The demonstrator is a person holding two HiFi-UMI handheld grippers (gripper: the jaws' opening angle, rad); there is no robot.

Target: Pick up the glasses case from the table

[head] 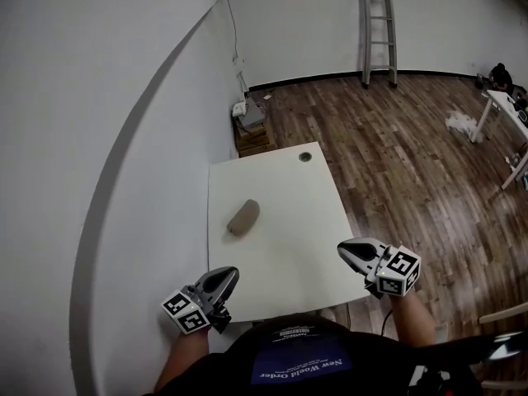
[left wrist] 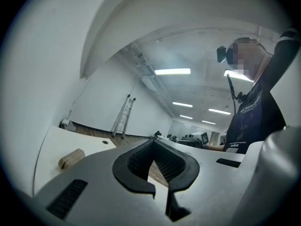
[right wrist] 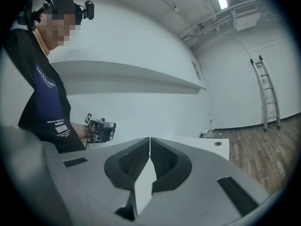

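White wall (head: 99,139) fills my left side, and the one white table (head: 280,213) before me stands with its left edge against it. My left gripper (head: 227,275) hangs over the table's near left corner with its jaws pressed together and nothing between them; its own view (left wrist: 153,141) shows the dark pads meeting at the tip. Ahead of it and a little to the right lies the single glasses case (head: 243,218), a tan, rounded piece resting flat on the left middle of the tabletop, well apart from both of my tongs. Its long axis runs on a slant, the near end towards the wall side and the far end towards the table's far right corner; from the left gripper view the case (left wrist: 71,158) sits low at the left. One round cable hole (head: 305,157) marks the far edge of the table. My right gripper (head: 346,248) is at the near right edge, pointing inward across the top, jaws likewise closed tip to tip and empty in its view (right wrist: 149,140). Right of that is brown wooden floor (head: 396,163), with one ladder (head: 378,27) leaning on the far wall.
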